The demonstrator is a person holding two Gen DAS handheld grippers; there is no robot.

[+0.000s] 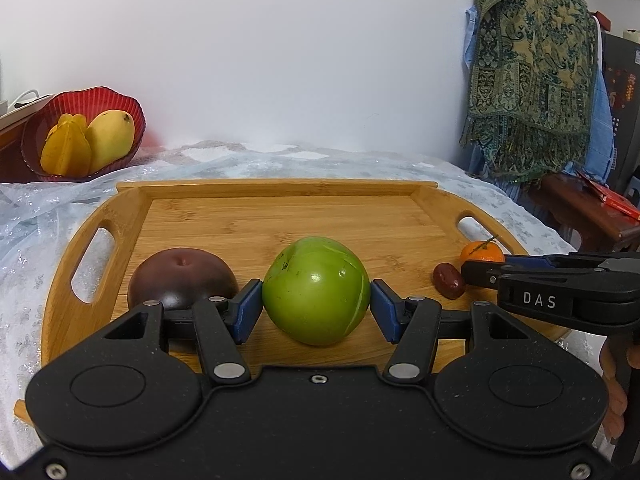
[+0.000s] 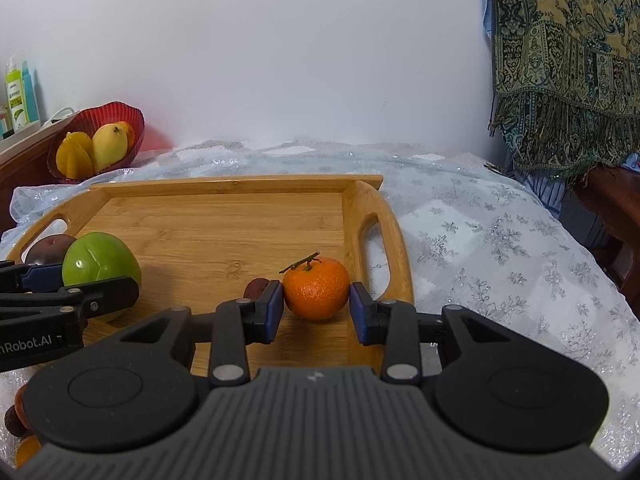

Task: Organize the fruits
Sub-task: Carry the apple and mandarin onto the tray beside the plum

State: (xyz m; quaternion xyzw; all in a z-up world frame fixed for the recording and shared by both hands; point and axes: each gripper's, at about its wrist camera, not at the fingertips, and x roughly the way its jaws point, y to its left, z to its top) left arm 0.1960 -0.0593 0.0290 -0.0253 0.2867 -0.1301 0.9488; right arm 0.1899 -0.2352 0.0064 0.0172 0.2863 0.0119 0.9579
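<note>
Bamboo tray (image 1: 280,216) on lace cloth (image 2: 500,240): left gripper (image 1: 316,300), pads pressed on green apple (image 1: 316,290); right gripper (image 2: 316,304) bracketing mandarin (image 2: 316,292), contact apparently slight, jaws likely parted; dark plum (image 1: 180,276), red date (image 1: 449,280); beyond, red bowl (image 1: 100,100), mango (image 1: 110,138), starfruit (image 1: 66,148)

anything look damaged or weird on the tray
The green fruit on the wooden tray has a pale curved line across its skin, like a cut or split, running from its top down its right side. Nothing is spilled, and the other fruit looks intact.
</note>
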